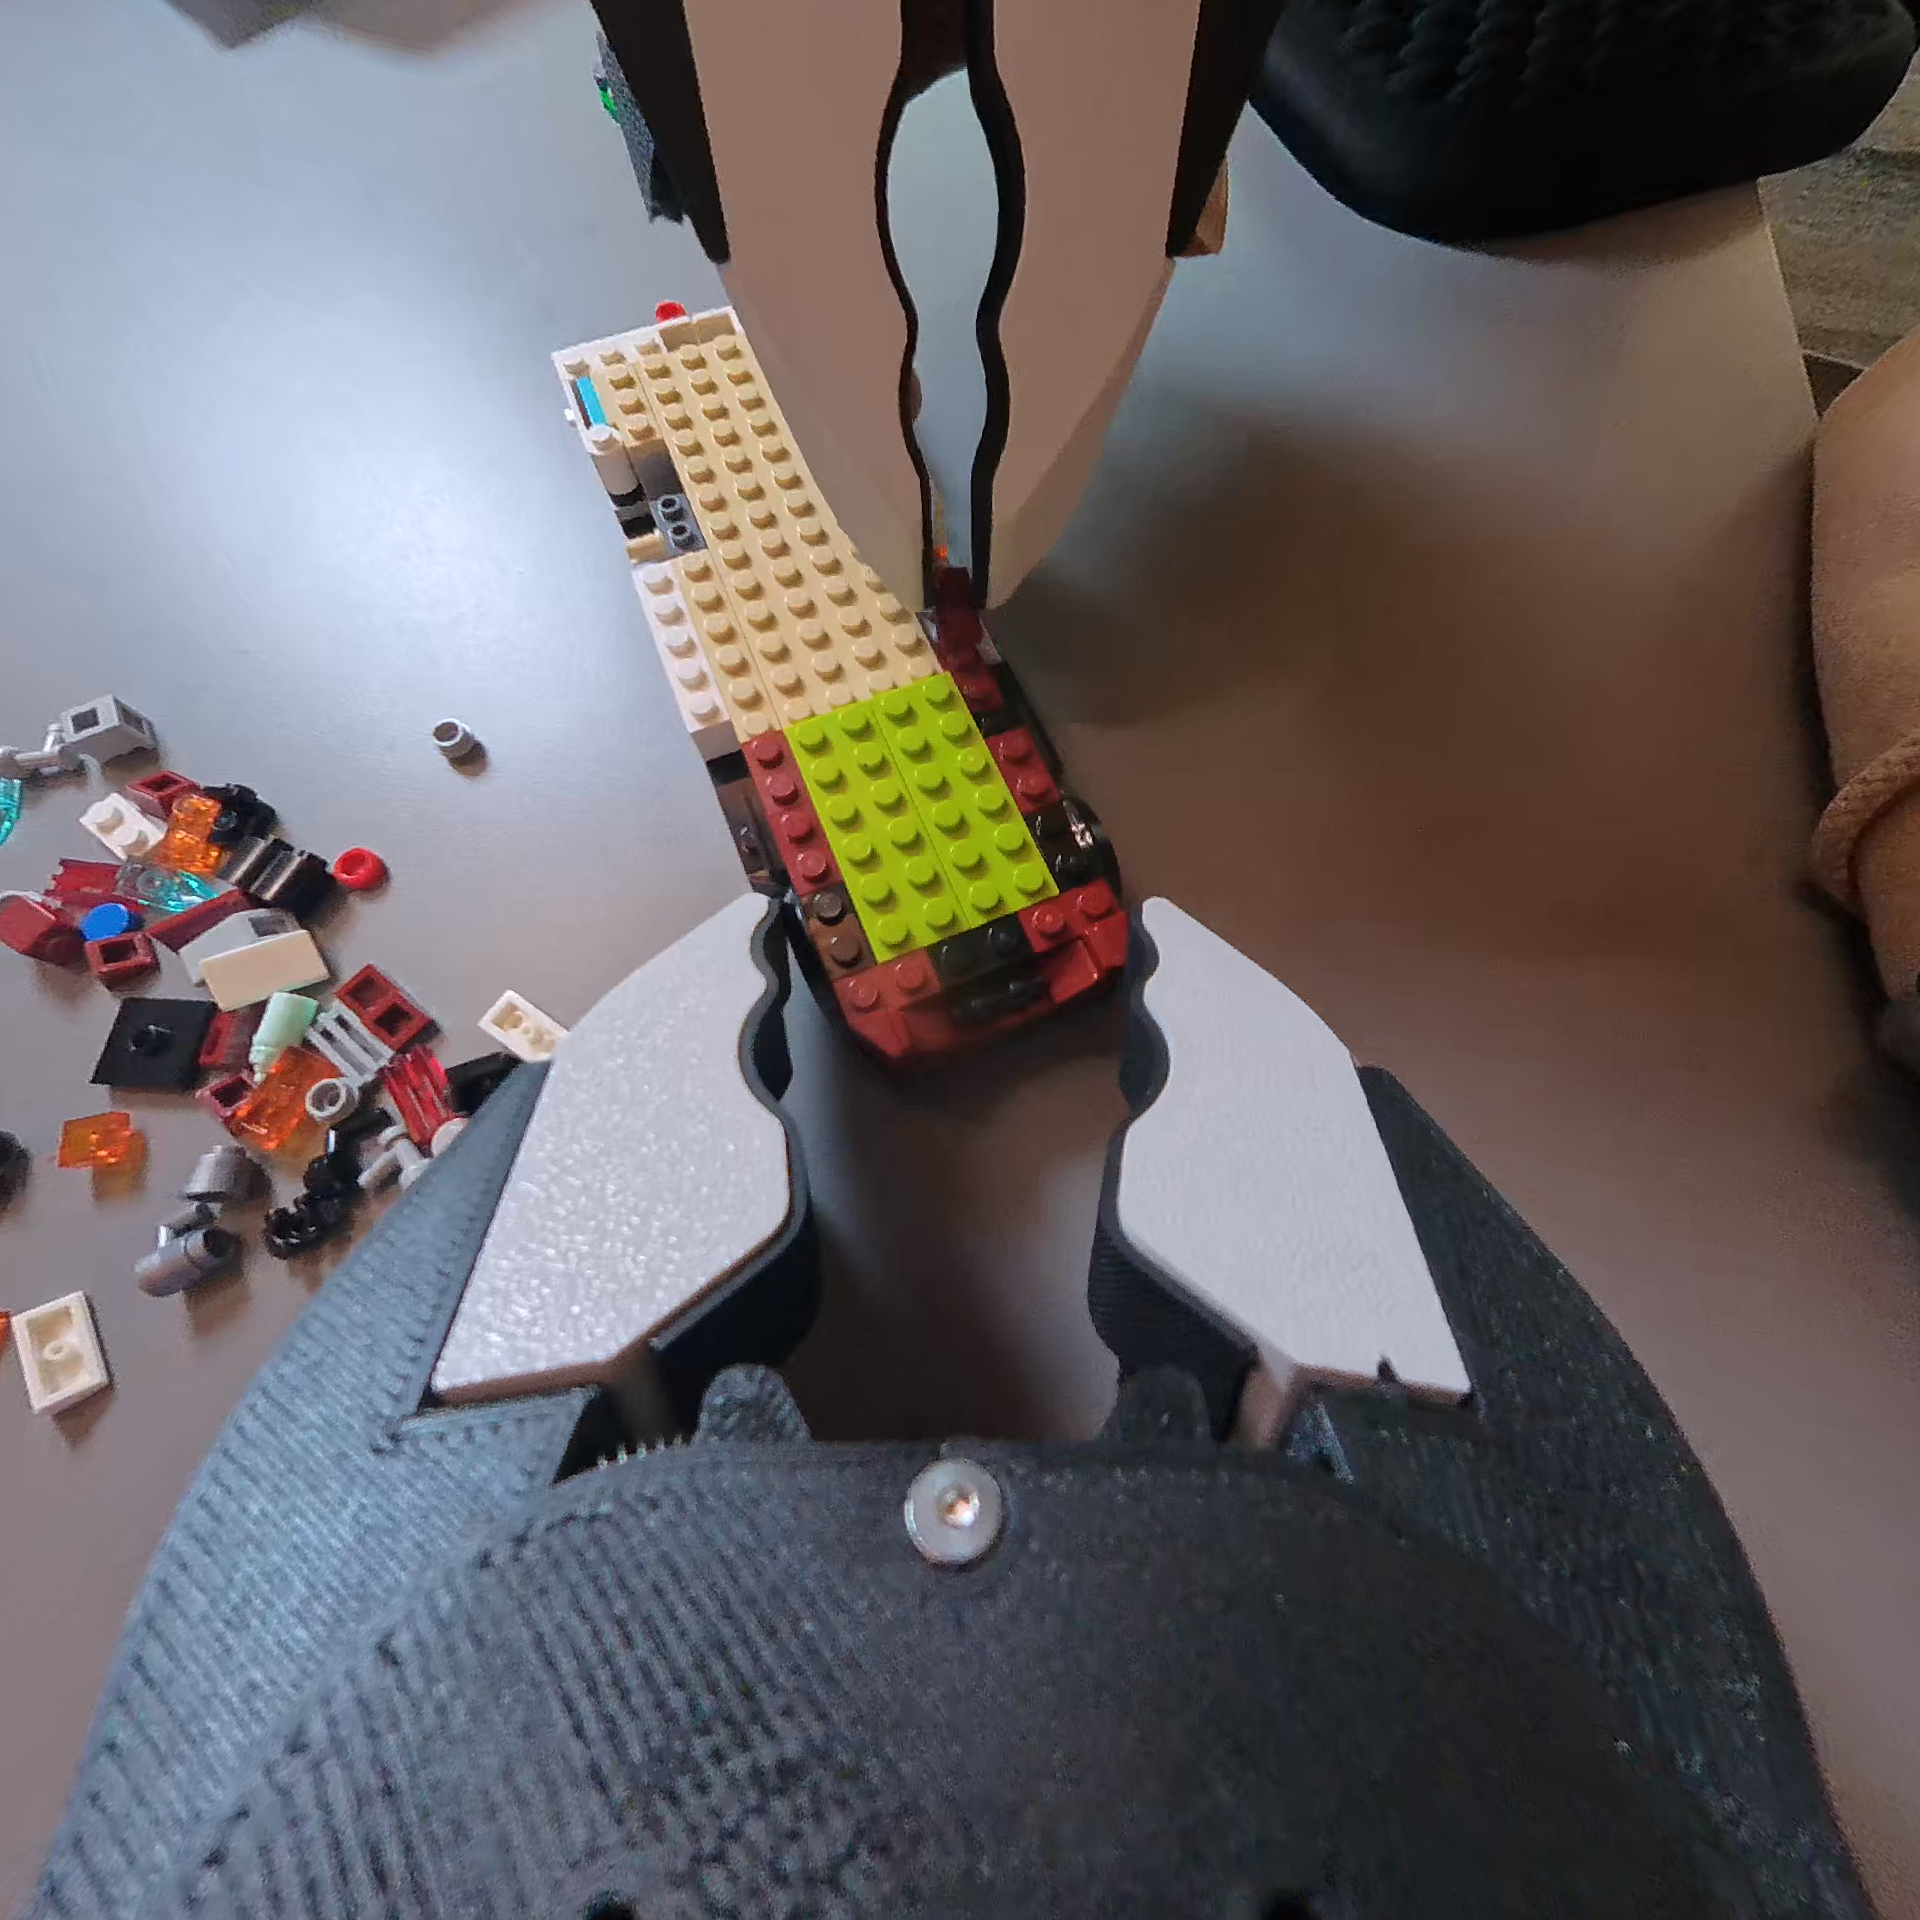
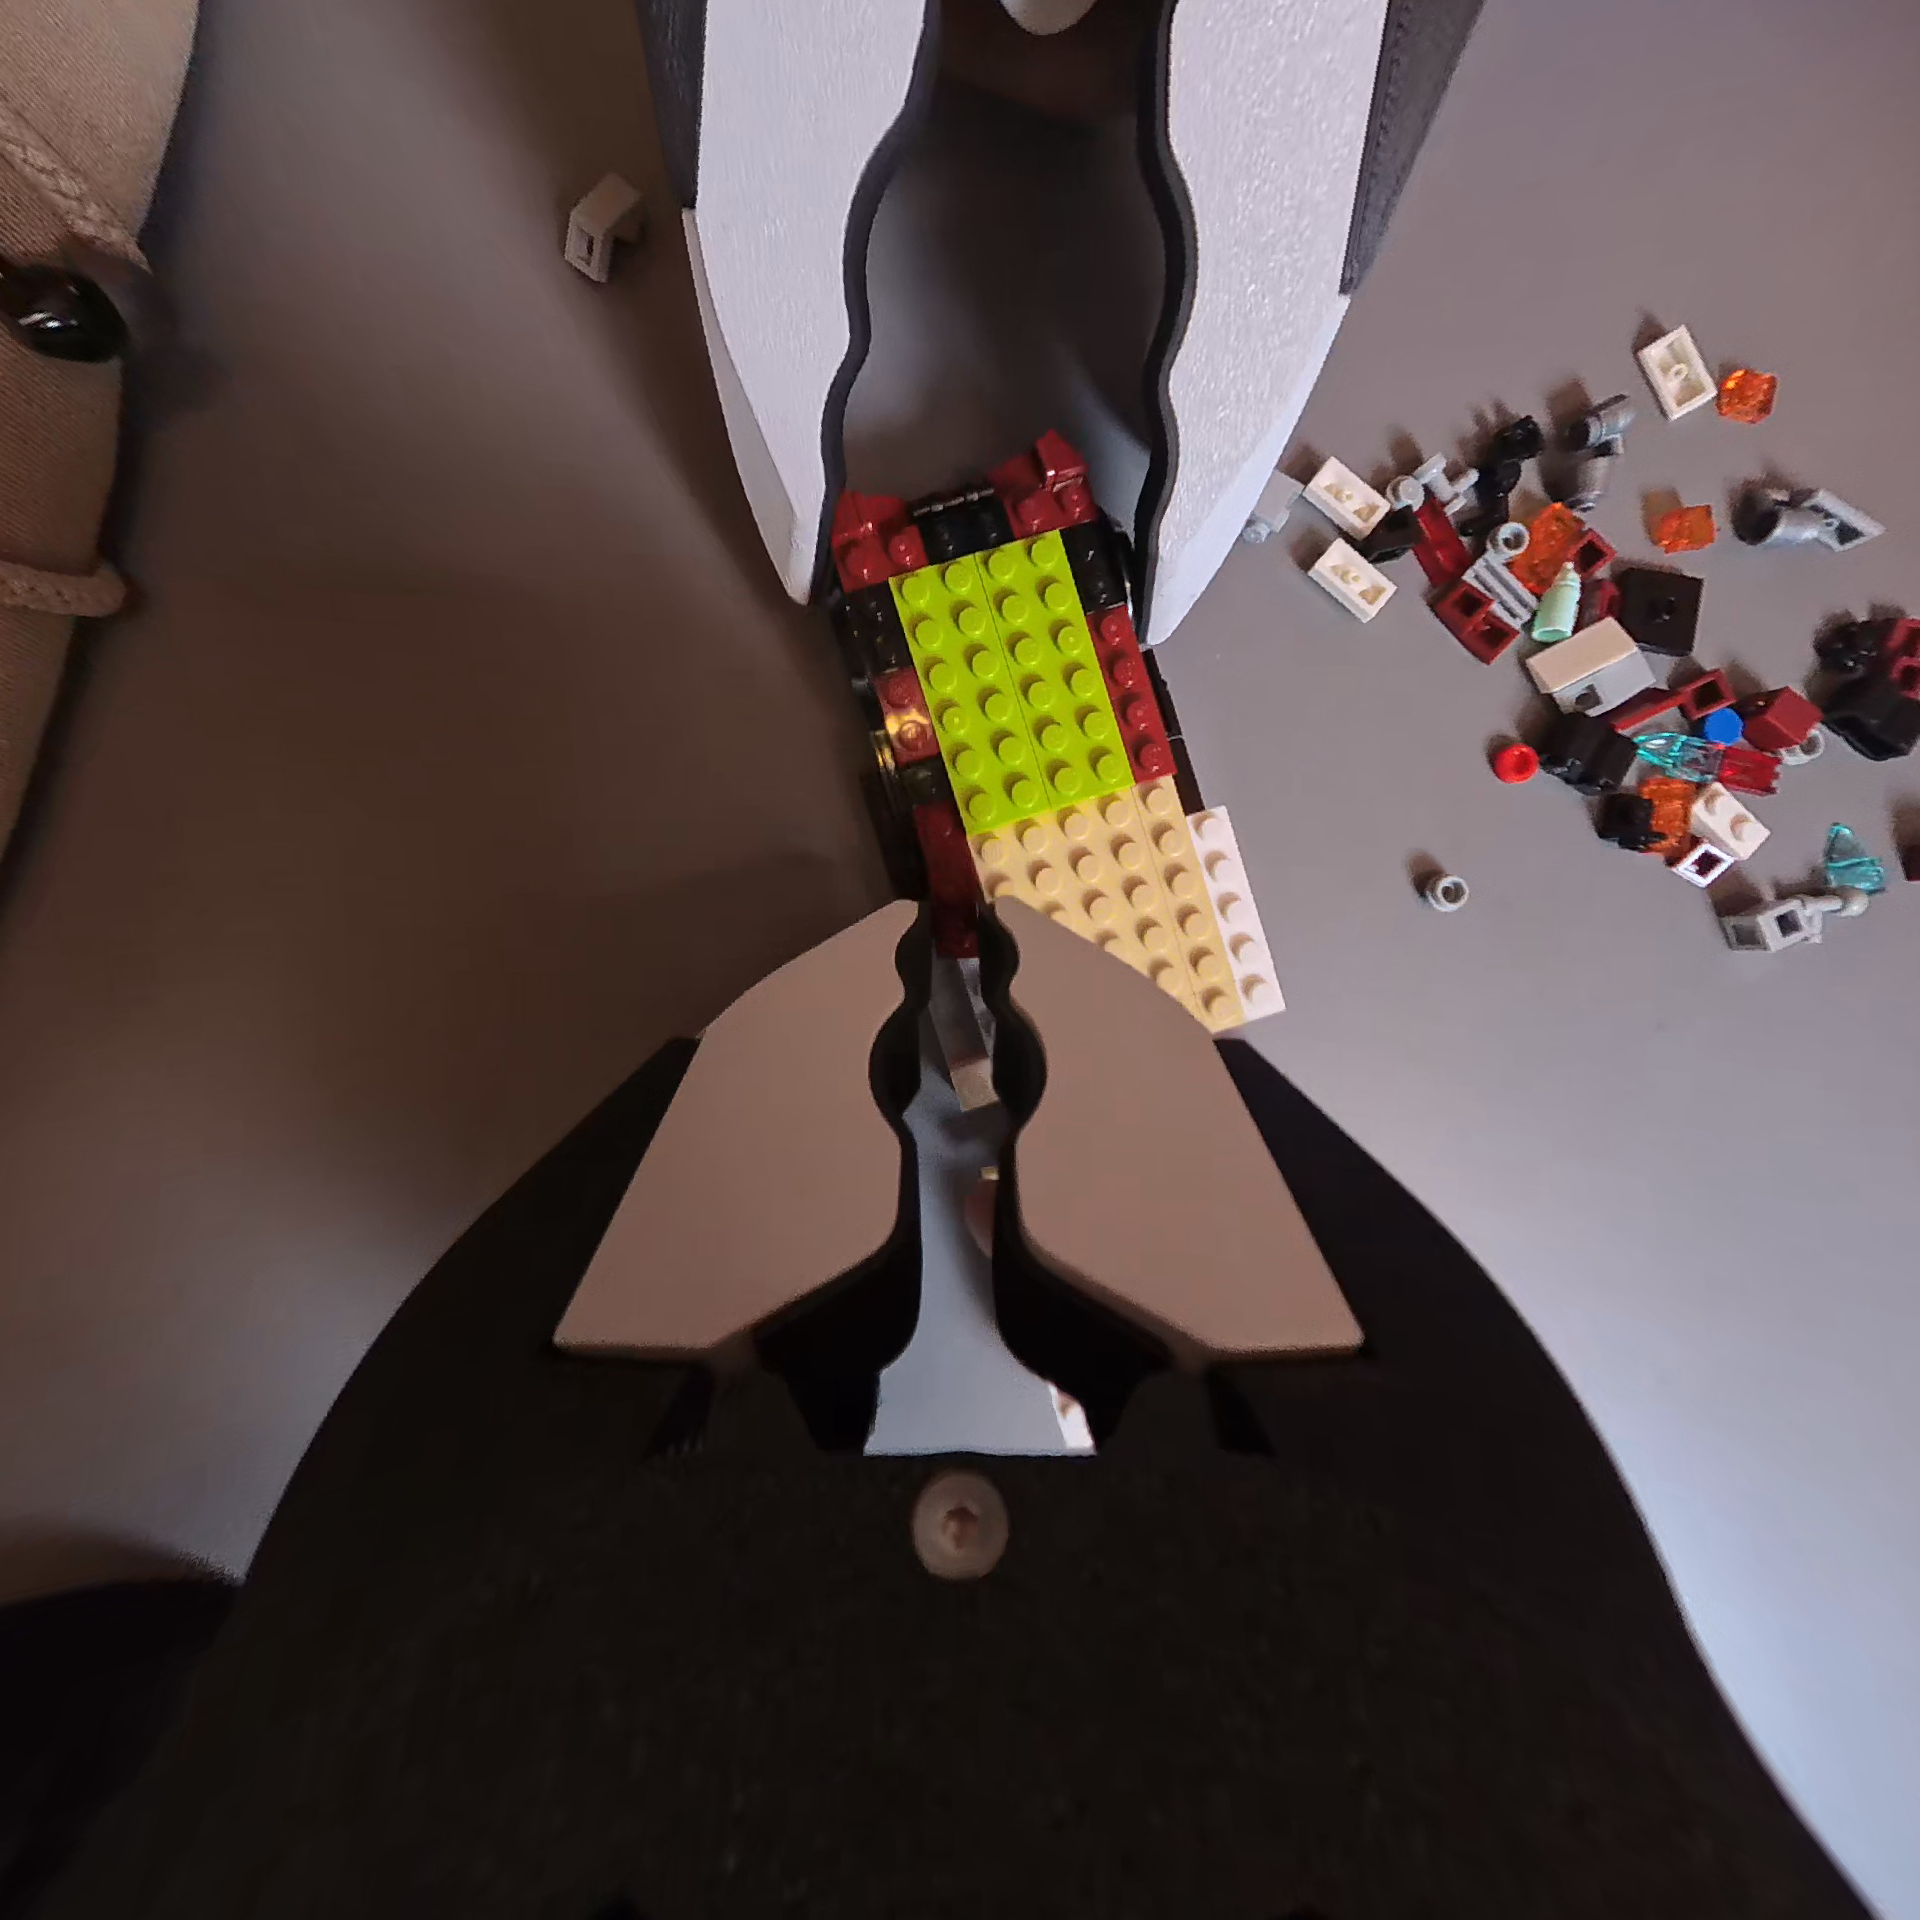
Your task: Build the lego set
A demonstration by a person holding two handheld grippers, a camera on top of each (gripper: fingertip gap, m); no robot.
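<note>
Brick model [image 1: 873, 727]: long flat build lying on the grey table [image 1: 312, 416]. Lime-green studded plates at one end, bordered by dark red and black bricks; tan plates along the other end, with a white strip down one edge.
Left gripper [image 1: 956, 935]: jaws spread wide, straddling the dark red and black end of the model. The left fingertip [image 1: 727, 956] sits right against the model's corner; on the other side a thin gap seems to show, so contact cannot be confirmed. Not read as a grip.
Right gripper [image 2: 958, 925]: jaws nearly together, clenched on a small dark red piece [image 2: 954, 904] at the model's long edge, where lime-green meets tan. Its fingers [image 2: 1081, 997] overlap the tan plates in its own view.
Relation of grippers: opposite ends of the model, facing each other.
Loose parts [image 1: 208, 987]: scattered heap on the table beside the model's white-strip side; red, black, white, grey, clear orange and clear blue pieces.
Stray grey round piece [image 1: 457, 736]: alone, between heap and model.
Tan fabric [image 2: 62, 416]: at table edge, far side from the heap.
</note>
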